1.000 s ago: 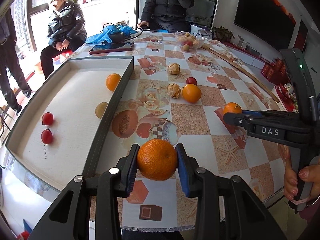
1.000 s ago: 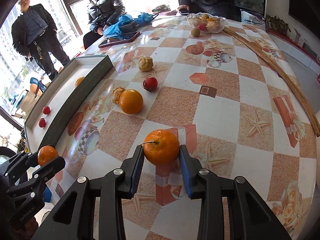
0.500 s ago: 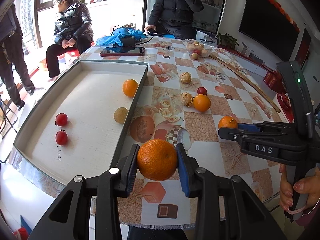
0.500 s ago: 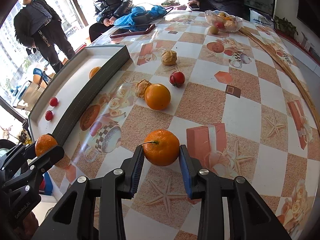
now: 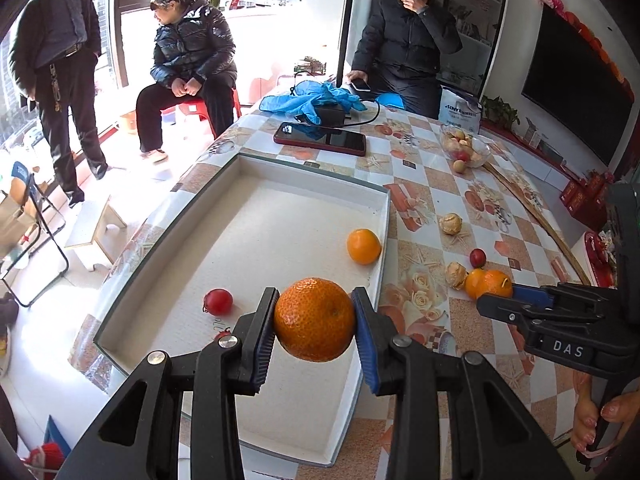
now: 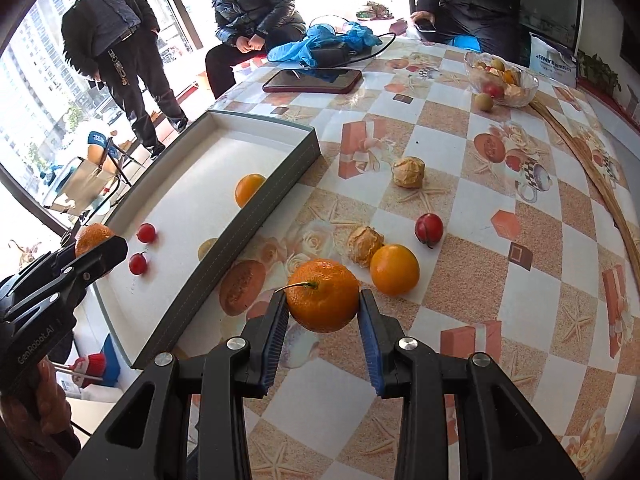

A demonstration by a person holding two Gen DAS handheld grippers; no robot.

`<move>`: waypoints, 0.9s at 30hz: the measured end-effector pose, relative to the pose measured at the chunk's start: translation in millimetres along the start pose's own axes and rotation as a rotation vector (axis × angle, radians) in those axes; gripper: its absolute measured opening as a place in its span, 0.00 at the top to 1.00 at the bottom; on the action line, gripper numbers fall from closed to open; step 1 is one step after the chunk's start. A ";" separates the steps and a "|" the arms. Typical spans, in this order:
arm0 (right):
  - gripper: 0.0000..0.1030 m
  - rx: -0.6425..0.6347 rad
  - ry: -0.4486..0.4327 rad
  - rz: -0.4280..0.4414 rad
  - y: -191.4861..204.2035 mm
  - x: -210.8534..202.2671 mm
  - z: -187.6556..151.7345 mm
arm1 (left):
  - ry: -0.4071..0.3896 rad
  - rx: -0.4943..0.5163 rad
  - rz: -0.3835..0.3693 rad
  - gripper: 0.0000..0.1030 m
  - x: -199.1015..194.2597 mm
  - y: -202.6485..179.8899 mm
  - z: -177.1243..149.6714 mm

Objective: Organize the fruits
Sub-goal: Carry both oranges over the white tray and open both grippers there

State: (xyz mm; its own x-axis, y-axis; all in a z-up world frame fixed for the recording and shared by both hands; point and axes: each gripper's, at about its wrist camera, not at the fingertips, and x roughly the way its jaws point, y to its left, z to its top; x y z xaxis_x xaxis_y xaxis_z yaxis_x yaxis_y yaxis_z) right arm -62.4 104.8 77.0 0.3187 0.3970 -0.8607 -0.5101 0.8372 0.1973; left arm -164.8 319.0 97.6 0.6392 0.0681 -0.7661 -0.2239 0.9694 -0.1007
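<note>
L gripper (image 5: 315,322) clamped on a rough-skinned mandarin (image 5: 315,319), held above the near end of the white tray (image 5: 382,200), not set down yet. R gripper (image 6: 323,307) closed on a stemmed mandarin (image 6: 323,295), above the tablecloth (image 6: 460,152) just right of the tray wall. Already in tray: smooth orange (image 5: 363,246) at 1 o'clock from the L fruit near the right wall, cherry tomato (image 5: 218,301) at 9 o'clock, second tomato mostly hidden behind the L finger. R view also shows a yellowish fruit by the tray wall, partly hidden. On table w/ R gripper as ref: loose orange (image 6: 394,269) at 2 o'clock just beside the held one, husked fruit (image 6: 364,245) at 1 o'clock touching or nearly touching that orange, red plum (image 6: 429,229) farther at 1, another husked fruit (image 6: 408,172) at 12, glass bowl (image 6: 502,80) far at 1. Risks, judged: if L opens from this height, round fruit prob rolls on the flat tray, could knock the tomatoes. R has to clear the raised wall at its 9–10 o'clock; too low a pass = fruit clips the wall and slips. Both grippers heading into the same near end, so collision possible. Stem on R fruit sticks out toward the left finger, may catch on release.
</note>
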 end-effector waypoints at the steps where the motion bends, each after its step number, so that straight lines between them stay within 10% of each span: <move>1: 0.64 -0.009 -0.002 0.004 4.5 0.7 7.0 | 0.013 -0.014 0.009 0.61 4.6 7.6 4.8; 24: 0.64 -0.095 0.075 0.097 83.4 74.5 66.6 | 0.125 -0.062 0.167 0.60 73.2 39.0 4.3; 27: 0.44 -0.102 0.071 0.093 84.7 72.9 67.2 | 0.106 -0.058 0.185 0.30 71.8 37.0 3.9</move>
State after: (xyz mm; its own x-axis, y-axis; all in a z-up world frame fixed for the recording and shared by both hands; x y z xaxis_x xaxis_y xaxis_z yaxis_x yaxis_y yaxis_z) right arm -28.7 229.9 62.5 0.2109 0.4408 -0.8725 -0.6143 0.7541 0.2324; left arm -124.3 360.7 41.4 0.5031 0.2156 -0.8369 -0.3740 0.9273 0.0141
